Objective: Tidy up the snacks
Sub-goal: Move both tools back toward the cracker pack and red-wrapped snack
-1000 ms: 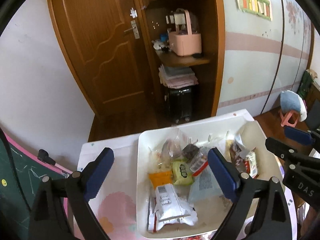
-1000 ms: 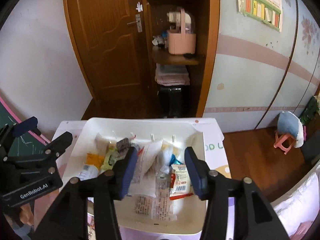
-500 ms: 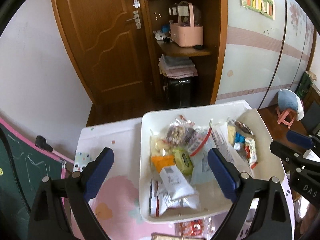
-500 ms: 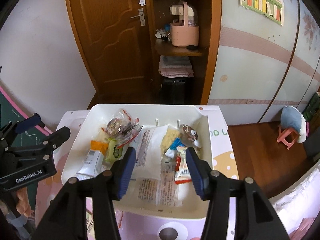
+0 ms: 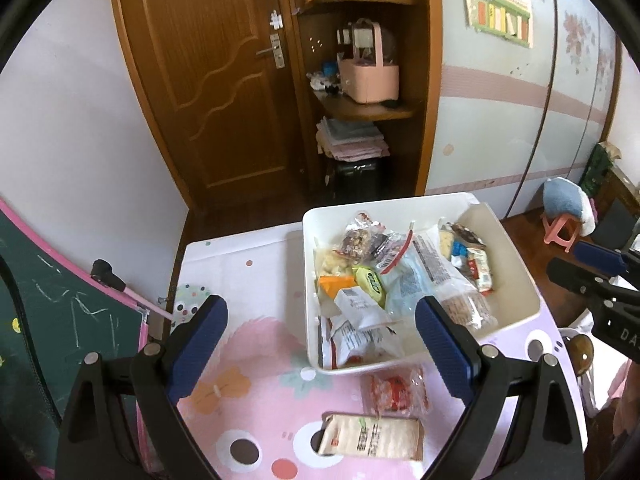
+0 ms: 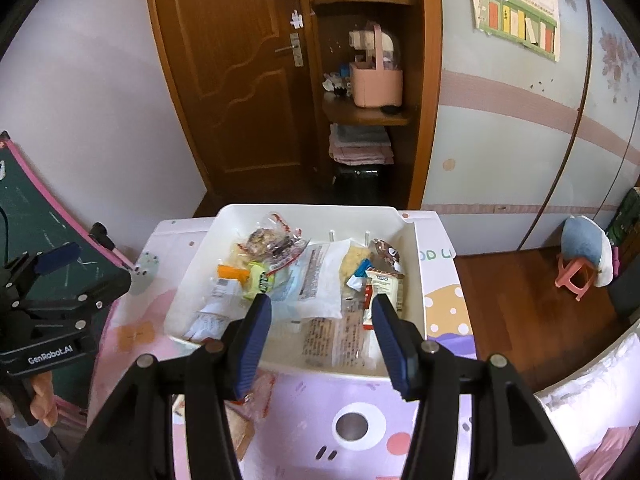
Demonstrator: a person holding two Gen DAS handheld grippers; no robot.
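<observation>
A white bin (image 5: 516,268) holding several snack packets stands on the pink cartoon-print table (image 5: 256,364); it also shows in the right wrist view (image 6: 416,280). Two packets lie loose on the table in front of it: a red-and-clear one (image 5: 394,392) and a beige one (image 5: 374,436). My left gripper (image 5: 320,344) is open and empty, above the table near the bin's front left corner. My right gripper (image 6: 322,340) is open and empty, above the bin's near edge.
A green chalkboard with a pink frame (image 5: 48,320) leans at the table's left. Behind the table are a wooden door (image 5: 208,80) and shelves with a pink basket (image 5: 370,80). A small pink stool (image 6: 576,272) stands on the wooden floor at the right.
Both grippers have drawn back and up from the bin. The loose packets on the table in front of it have come into the left wrist view. Both stay open.
</observation>
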